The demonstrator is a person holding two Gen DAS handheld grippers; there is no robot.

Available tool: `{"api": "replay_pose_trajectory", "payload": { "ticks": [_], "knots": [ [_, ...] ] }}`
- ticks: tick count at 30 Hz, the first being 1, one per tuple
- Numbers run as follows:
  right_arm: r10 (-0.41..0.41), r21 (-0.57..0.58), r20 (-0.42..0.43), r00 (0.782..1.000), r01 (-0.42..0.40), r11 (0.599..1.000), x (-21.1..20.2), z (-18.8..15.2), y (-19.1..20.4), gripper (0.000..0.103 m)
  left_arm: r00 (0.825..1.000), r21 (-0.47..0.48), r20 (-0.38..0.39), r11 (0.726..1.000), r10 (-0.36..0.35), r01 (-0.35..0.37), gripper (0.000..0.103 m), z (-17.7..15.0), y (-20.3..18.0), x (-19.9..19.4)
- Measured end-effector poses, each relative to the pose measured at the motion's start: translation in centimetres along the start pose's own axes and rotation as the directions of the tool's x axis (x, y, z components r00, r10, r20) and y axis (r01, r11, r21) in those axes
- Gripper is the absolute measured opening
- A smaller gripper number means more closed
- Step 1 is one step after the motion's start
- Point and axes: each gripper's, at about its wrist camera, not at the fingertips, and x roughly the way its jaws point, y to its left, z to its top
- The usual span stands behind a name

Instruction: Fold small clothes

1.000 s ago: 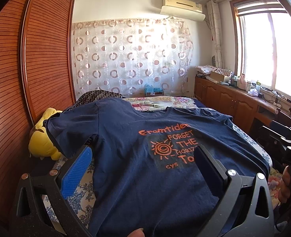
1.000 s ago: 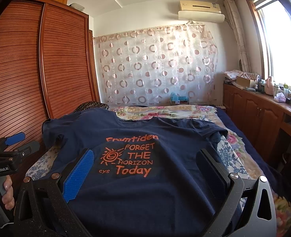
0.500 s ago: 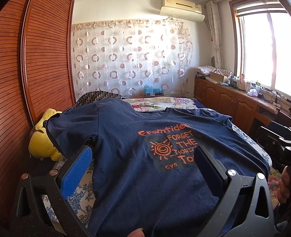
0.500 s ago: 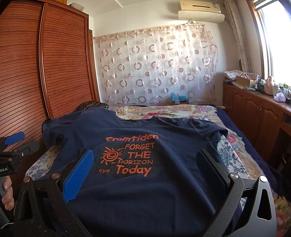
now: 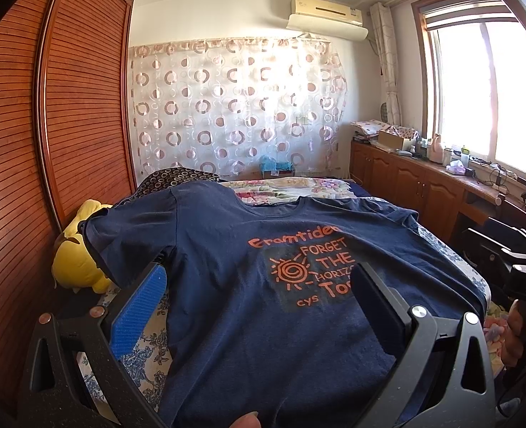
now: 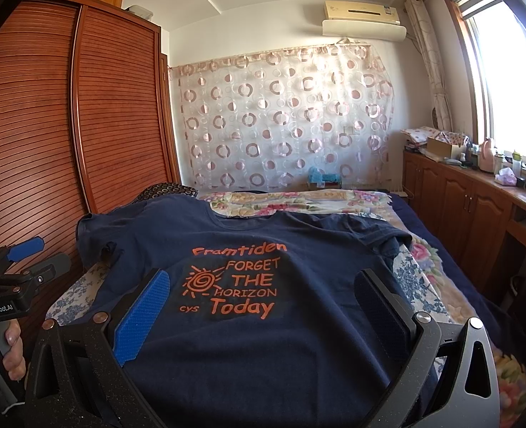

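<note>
A navy T-shirt (image 5: 234, 267) with orange print lies spread face up on the bed, collar toward the far wall; it also shows in the right wrist view (image 6: 263, 249). My left gripper (image 5: 259, 278) is open and empty, hovering over the shirt's near left part. My right gripper (image 6: 263, 285) is open and empty over the shirt's near middle. The left gripper also shows in the right wrist view (image 6: 24, 260), held at the left. The right gripper also shows in the left wrist view (image 5: 512, 260), at the far right. The left sleeve (image 5: 120, 235) lies out flat; the right sleeve (image 6: 380, 232) is rumpled.
The bed (image 6: 437, 285) has a floral cover. A yellow plush toy (image 5: 77, 253) sits at the bed's left edge against the wooden wardrobe (image 5: 49, 142). A dark patterned pillow (image 5: 177, 178) lies at the head. Wooden cabinets (image 6: 469, 199) run along the right under the window.
</note>
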Motion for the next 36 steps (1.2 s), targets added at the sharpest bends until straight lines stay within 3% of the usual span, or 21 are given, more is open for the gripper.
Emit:
{"api": "replay_pose_trajectory", "payload": {
  "ticks": [28,36],
  "knots": [
    [0.003,-0.005,0.004,1.000,-0.003,1.000,-0.1,0.1,0.0,0.103,1.000,0.003,0.006,1.000,0.001,-0.001,0.103,0.0,-0.3,-0.3],
    [0.022,-0.005,-0.038,0.999,-0.022,1.000,1.5,-0.6,-0.1,0.103,0.998,-0.008,-0.061,1.000,0.004,-0.004,0.103,0.2,0.0,1.4]
  ]
}}
